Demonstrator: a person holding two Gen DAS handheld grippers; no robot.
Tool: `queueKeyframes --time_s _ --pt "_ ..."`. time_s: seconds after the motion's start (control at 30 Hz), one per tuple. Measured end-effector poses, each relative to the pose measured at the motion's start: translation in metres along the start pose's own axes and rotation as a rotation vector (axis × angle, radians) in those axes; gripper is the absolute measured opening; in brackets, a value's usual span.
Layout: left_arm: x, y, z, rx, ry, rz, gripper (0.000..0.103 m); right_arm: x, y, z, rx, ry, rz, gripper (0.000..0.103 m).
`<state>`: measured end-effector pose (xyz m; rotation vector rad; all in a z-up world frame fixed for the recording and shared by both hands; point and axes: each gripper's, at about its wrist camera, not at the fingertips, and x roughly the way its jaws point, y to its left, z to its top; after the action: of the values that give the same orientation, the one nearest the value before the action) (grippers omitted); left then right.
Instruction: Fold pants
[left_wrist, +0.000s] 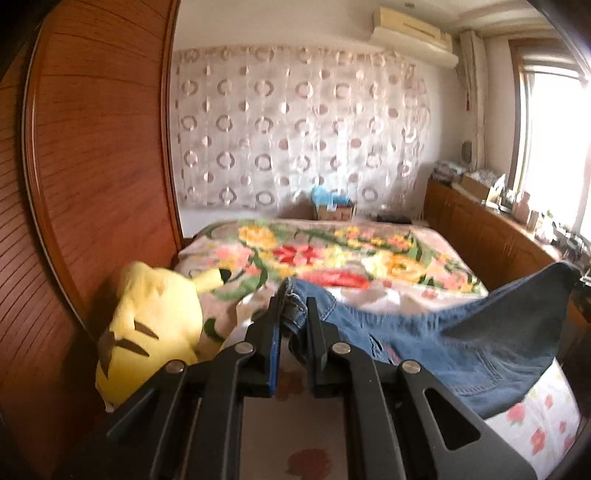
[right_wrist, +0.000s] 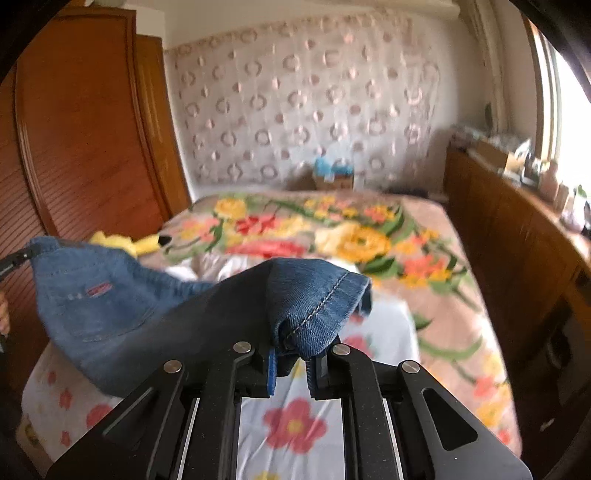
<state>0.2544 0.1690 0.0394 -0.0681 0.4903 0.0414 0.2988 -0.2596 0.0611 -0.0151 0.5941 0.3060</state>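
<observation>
Left wrist view shows the left gripper (left_wrist: 293, 314) clamped on the waistband corner of the blue denim pants (left_wrist: 461, 343), only a thin bunch of cloth caught between its narrow black fingers. From there the fabric runs away to the right, sagging in the middle and rising to a far corner at the frame's edge. In the right wrist view, the right gripper (right_wrist: 291, 350) is closed on a stitched leg hem, which folds over the finger tips, and the dark underside of the pants (right_wrist: 110, 306) stretches off to the left toward the other gripper. So the pants hang in the air above the flowered bed cover (right_wrist: 295, 424), their long axis running side to side between the two hands, waist to the left and hem to the right. The risk I'd judge greatest is a slip: each hold is a small pinch at an edge, and heavy denim pulled taut could drag free, dropping one end in a heap. A second worry is the yellow plush toy (left_wrist: 147, 325) just beside the left gripper; a low swing of the waistband could catch it.
</observation>
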Motion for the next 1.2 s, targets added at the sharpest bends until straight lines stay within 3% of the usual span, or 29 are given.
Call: queueKeyframes --time_s 0.1,0.27,0.57,0.77,0.9,1.0,1.07,1.13,1.2 --pt "-0.016 -0.008 0.006 0.013 -0.029 0.001 0.008 -0.019 -0.009 0.008 -0.008 -0.036 -0.021 0.009" --pt "-0.049 -0.019 -0.019 0.012 -0.029 -0.023 0.008 -0.058 -0.023 -0.012 -0.001 -0.052 -0.028 0.009" --pt "-0.108 -0.028 -0.114 -0.006 0.042 -0.072 0.009 -0.131 -0.028 -0.11 0.035 -0.017 -0.025 0.009" --pt "-0.131 -0.02 -0.173 -0.05 0.122 -0.071 0.009 -0.147 -0.033 -0.172 0.103 0.055 -0.002 0.009" --pt "-0.13 -0.025 -0.197 -0.041 0.187 -0.056 0.011 -0.149 -0.031 -0.194 0.117 0.087 -0.008 0.01" --pt "-0.128 -0.028 -0.208 -0.01 0.217 -0.041 0.016 -0.14 -0.034 -0.207 0.131 0.137 -0.021 0.015" --pt "-0.127 -0.026 -0.211 0.005 0.219 -0.028 0.021 -0.139 -0.032 -0.215 0.136 0.153 -0.025 0.027" --pt "-0.128 -0.022 -0.211 -0.002 0.214 -0.027 0.024 -0.138 -0.031 -0.222 0.139 0.168 -0.029 0.05" --pt "-0.128 -0.018 -0.209 -0.007 0.219 -0.027 0.032 -0.137 -0.031 -0.227 0.137 0.184 -0.03 0.052"
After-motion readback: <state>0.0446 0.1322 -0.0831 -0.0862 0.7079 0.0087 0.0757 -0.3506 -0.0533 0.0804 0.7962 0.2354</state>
